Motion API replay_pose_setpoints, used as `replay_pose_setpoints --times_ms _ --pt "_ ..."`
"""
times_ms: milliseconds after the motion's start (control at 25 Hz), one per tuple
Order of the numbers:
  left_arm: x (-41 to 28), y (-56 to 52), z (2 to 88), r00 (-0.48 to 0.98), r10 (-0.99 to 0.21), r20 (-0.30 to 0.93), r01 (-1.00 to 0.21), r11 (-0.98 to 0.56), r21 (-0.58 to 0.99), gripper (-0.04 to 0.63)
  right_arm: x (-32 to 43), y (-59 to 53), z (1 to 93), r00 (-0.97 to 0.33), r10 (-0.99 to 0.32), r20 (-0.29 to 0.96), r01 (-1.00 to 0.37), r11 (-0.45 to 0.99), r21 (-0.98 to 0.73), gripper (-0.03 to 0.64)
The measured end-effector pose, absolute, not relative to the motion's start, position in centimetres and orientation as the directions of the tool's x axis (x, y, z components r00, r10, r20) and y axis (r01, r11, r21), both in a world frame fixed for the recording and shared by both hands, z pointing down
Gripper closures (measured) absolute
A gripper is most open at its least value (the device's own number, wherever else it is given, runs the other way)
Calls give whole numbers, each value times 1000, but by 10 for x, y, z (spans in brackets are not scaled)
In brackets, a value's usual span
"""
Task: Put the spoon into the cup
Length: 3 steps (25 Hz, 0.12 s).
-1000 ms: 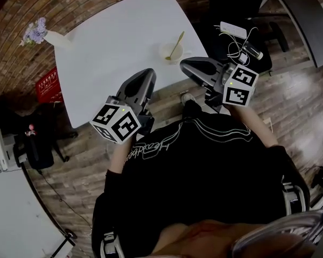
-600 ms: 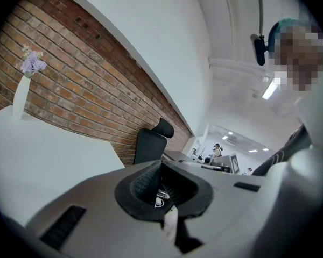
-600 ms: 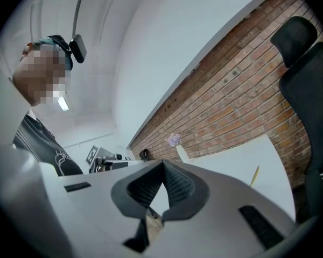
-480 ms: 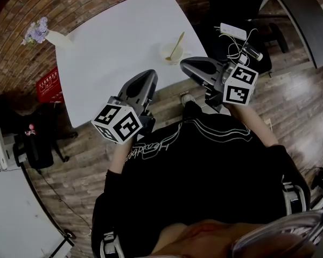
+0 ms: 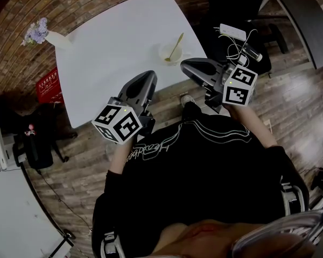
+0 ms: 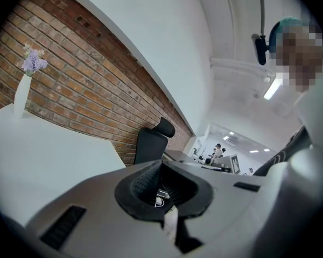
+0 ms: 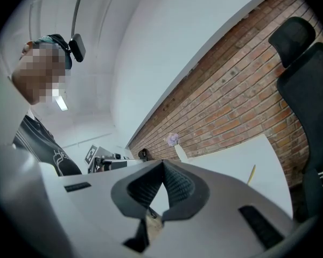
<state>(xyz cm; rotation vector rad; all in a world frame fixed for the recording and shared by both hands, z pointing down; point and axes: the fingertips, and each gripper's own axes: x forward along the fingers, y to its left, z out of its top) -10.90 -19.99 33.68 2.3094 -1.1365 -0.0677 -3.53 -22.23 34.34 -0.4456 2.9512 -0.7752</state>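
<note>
Now, spoon (image 5: 176, 44): it stands tilted inside the cup, handle up, just ahead of the right claw's tips; in the right gripper view its pale handle shows to the right of the jaws.
Cup (image 5: 167, 54): white, on the table near its front edge, a little ahead of the right claw and ahead and to the right of the left claw.
Right gripper (image 5: 184, 64): jaws pressed together at the tips, nothing between them; it hangs at the table's front edge, apart from the cup.
Left gripper (image 5: 149, 75): jaws also pressed together and empty; it is over the table's front edge, beside the right claw and well apart from the cup.
Table (image 5: 113, 47): white, it spreads ahead of both claws.
Vase (image 5: 56, 39): white, with purple flowers (image 5: 35, 32), at the far corner, far ahead and to the left of the left claw.
Power strip (image 5: 232, 31): white, with cables, to the right of the right claw, off the table.
</note>
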Motion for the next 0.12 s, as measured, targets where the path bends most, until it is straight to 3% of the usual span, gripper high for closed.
replay_pose_setpoints --times_ms 120 --pt "-109 -200 337 639 -744 197 -716 -481 506 592 -35 -222 344 -955 -295 19 -266 828 -493 620"
